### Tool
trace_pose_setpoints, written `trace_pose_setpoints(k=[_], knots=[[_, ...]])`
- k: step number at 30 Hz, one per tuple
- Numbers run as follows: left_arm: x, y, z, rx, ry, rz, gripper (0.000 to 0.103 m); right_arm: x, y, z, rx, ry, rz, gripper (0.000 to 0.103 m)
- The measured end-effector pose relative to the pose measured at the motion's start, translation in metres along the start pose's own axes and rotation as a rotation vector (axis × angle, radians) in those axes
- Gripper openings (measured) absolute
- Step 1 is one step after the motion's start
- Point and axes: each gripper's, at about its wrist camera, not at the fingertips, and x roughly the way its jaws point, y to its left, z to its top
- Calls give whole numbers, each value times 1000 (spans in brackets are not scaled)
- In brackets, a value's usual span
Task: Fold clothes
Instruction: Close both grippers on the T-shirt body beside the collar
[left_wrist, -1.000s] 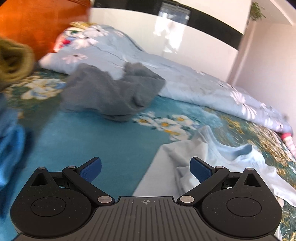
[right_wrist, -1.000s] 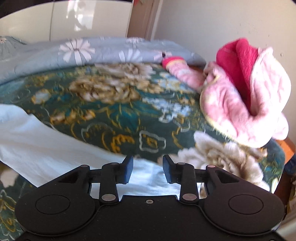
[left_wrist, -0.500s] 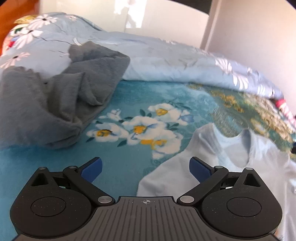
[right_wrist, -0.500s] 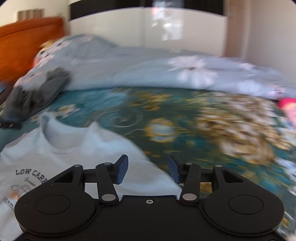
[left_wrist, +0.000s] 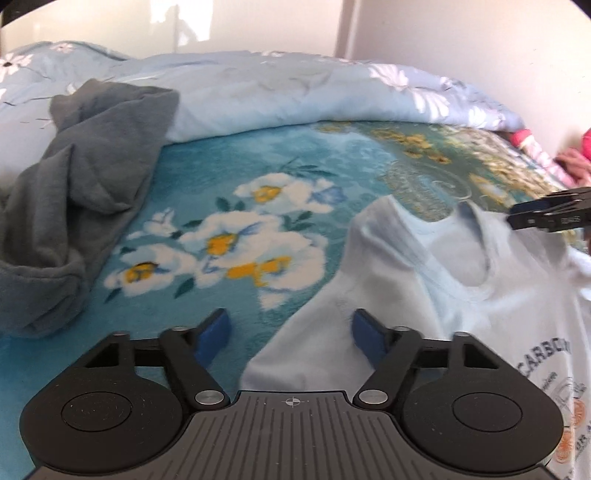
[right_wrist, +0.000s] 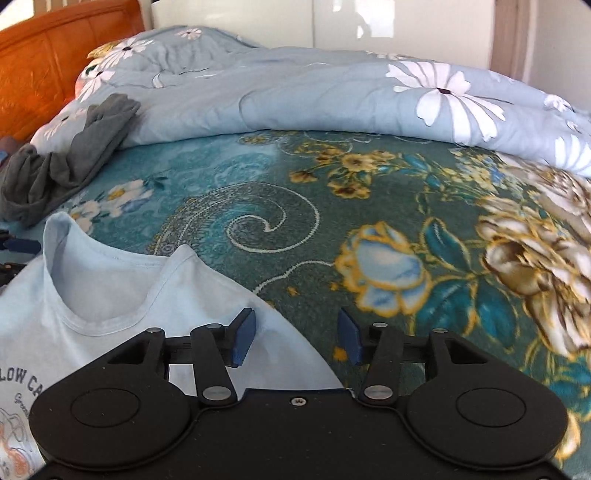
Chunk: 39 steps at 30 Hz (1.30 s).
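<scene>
The pale blue T-shirt is lying flat on the bed. The left gripper is closing, the right gripper opening; both are straddling shoulder edges ungripped, risking pinching bedcover or missing fabric.

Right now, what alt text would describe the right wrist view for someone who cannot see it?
A pale blue T-shirt lies flat on a teal floral blanket, its shoulder edge between the right gripper's opening blue fingers. Behind lie a crumpled grey garment and a flowered quilt.
</scene>
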Motion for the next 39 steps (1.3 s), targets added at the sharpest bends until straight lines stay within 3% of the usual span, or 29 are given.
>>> trace_pose_setpoints(k=[3, 6, 7, 8, 9, 10, 11, 15, 20, 25, 28, 30, 34, 36, 39], knots=[[-1, -2, 0, -7, 6, -45, 43, 0, 0, 3, 10, 9, 29, 50], [-1, -6, -2, -5, 6, -66, 38, 1, 5, 2, -3, 29, 84, 49], [-1, -7, -2, -11, 3, -67, 36, 0, 8, 1, -27, 36, 80, 47], [-2, -7, -3, -26, -1, -65, 31, -1, 11, 1, -47, 42, 76, 37], [-3, -9, -3, -31, -7, -49, 21, -1, 13, 0, -54, 45, 71, 19], [-5, -12, -4, -25, -16, -24, 14, -3, 14, 1, -52, 47, 70, 10], [-6, -15, -5, -19, -24, 1, 3, -5, 15, 1, -55, 46, 65, 7], [-20, -29, -4, 58, -98, 120, 2, -15, 27, 3, -117, 20, 12, 5], [-38, -13, 24, 12, -212, 244, 0, -30, 42, 25, -227, -55, -67, 4], [-41, 3, 44, -27, -226, 246, 0, -27, 40, 59, -250, -91, -149, 4], [-30, 13, 47, -78, -162, 141, 3, -17, 31, 70, -218, -70, -166, 4], [-17, 20, 46, -140, -106, 82, 17, -10, 28, 70, -202, -50, -155, 4], [0, 19, 36, -134, -55, 13, 34, -4, 28, 61, -200, -46, -153, 4], [7, 16, 32, -138, -18, -24, 57, -5, 24, 59, -196, -41, -151, 4], [15, 8, 26, -100, 7, -36, 55, -7, 22, 57, -184, -43, -143, 4]])
